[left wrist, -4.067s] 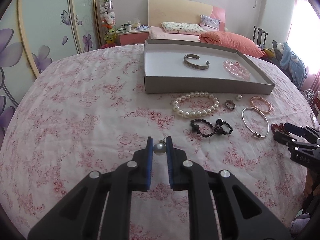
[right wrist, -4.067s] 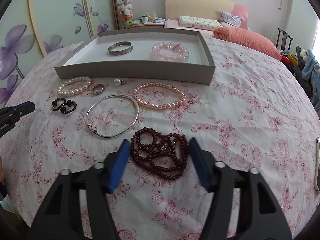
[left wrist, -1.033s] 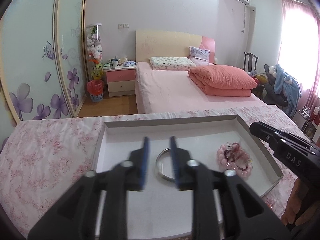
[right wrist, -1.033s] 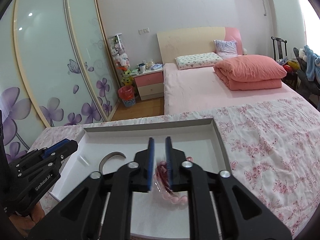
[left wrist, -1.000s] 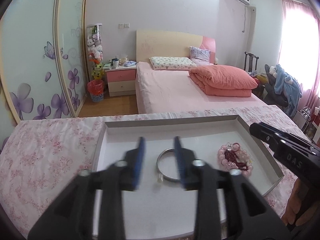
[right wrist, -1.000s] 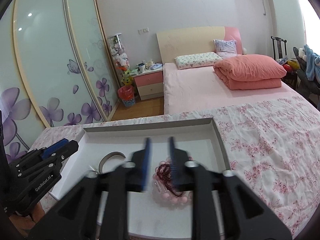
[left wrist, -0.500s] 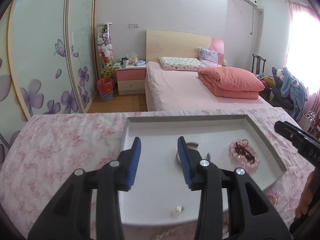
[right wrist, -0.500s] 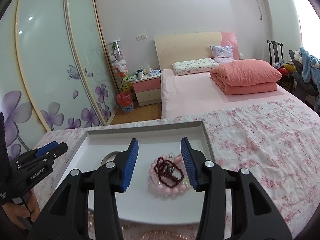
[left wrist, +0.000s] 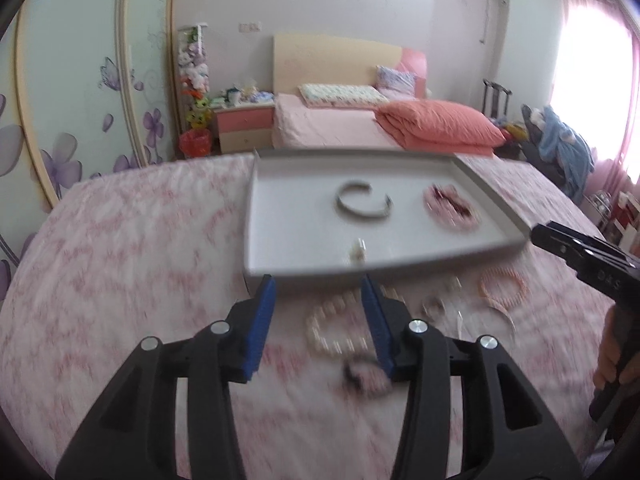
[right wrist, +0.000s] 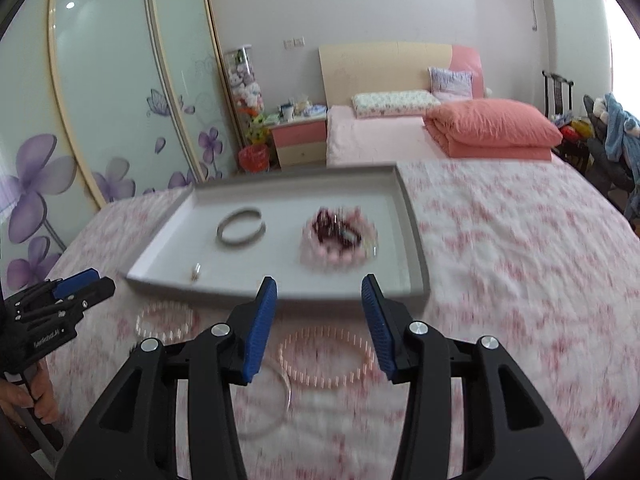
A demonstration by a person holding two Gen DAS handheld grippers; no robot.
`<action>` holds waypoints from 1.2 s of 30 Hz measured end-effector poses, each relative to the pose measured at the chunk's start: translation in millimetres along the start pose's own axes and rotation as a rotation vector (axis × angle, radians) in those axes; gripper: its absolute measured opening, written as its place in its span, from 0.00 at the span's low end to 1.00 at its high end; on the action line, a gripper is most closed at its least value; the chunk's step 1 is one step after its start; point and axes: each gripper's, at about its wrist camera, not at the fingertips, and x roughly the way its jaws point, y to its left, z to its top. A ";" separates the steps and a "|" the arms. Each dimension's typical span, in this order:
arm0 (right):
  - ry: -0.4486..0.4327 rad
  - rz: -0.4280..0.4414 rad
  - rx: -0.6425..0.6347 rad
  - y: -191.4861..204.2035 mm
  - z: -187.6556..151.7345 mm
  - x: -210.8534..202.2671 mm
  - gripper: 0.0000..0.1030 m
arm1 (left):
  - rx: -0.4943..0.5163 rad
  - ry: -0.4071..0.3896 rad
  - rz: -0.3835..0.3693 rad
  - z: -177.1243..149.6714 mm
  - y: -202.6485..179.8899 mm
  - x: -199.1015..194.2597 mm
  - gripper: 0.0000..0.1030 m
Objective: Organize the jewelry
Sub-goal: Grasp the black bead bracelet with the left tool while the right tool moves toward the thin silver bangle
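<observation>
The grey tray [left wrist: 288,236] [right wrist: 280,264] on the floral cloth holds a silver cuff [left wrist: 363,206] [right wrist: 241,231], a pink bead bracelet with dark red beads heaped on it [left wrist: 450,208] [right wrist: 339,240], and a small pearl drop [left wrist: 357,252] [right wrist: 196,271] near its front wall. My left gripper [left wrist: 317,282] hovers in front of the tray, its jaws opening with nothing between them. My right gripper [right wrist: 319,280] is also in front of the tray, open and empty. Both views are motion-blurred.
On the cloth before the tray lie a white pearl bracelet [left wrist: 336,328] [right wrist: 164,322], a pink pearl bracelet [left wrist: 502,290] [right wrist: 326,356], a silver bangle [right wrist: 264,412], a black bead bracelet [left wrist: 366,376] and a ring [left wrist: 434,304]. A bed stands behind the table.
Both grippers have drawn back from over the tray to the cloth in front of it. Both sets of jaws have widened. The red beads and pearl drop stay in the tray.
</observation>
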 end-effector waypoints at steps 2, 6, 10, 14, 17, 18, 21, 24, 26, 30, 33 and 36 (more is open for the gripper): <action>0.024 0.001 -0.005 1.1 -10.9 -2.4 0.44 | 0.005 0.028 -0.021 -11.6 -5.4 -1.9 0.46; 0.078 -0.002 -0.016 2.6 -30.0 -5.8 0.44 | 0.021 0.081 -0.057 -27.0 -17.6 -0.3 0.51; 0.095 0.000 -0.018 3.3 -39.4 -9.6 0.44 | 0.047 0.124 -0.061 -34.3 -28.4 8.2 0.51; 0.102 0.008 -0.025 6.1 -44.3 -11.4 0.44 | 0.031 0.153 -0.070 -37.2 -32.6 17.1 0.50; 0.109 0.014 -0.035 9.0 -47.0 -10.0 0.44 | 0.018 0.161 -0.063 -35.9 -33.1 22.8 0.47; 0.109 0.014 -0.036 9.1 -47.2 -9.7 0.44 | 0.011 0.167 -0.058 -35.5 -32.0 24.5 0.44; 0.112 0.018 -0.038 10.0 -49.0 -9.1 0.44 | -0.014 0.175 -0.060 -34.7 -28.9 27.4 0.43; 0.114 0.019 -0.036 10.0 -50.0 -8.8 0.44 | -0.016 0.163 -0.074 -34.3 -31.0 24.4 0.43; 0.116 0.020 -0.035 9.3 -50.4 -8.6 0.44 | -0.007 0.162 -0.075 -34.4 -34.0 23.4 0.45; 0.117 0.020 -0.036 9.4 -51.3 -8.7 0.44 | 0.006 0.161 -0.066 -34.3 -40.6 24.6 0.51; 0.117 0.019 -0.035 9.5 -51.5 -8.6 0.44 | 0.021 0.160 -0.051 -33.4 -45.1 26.0 0.51; 0.118 0.019 -0.038 10.7 -52.1 -8.7 0.44 | 0.045 0.156 -0.018 -33.9 -48.6 26.6 0.42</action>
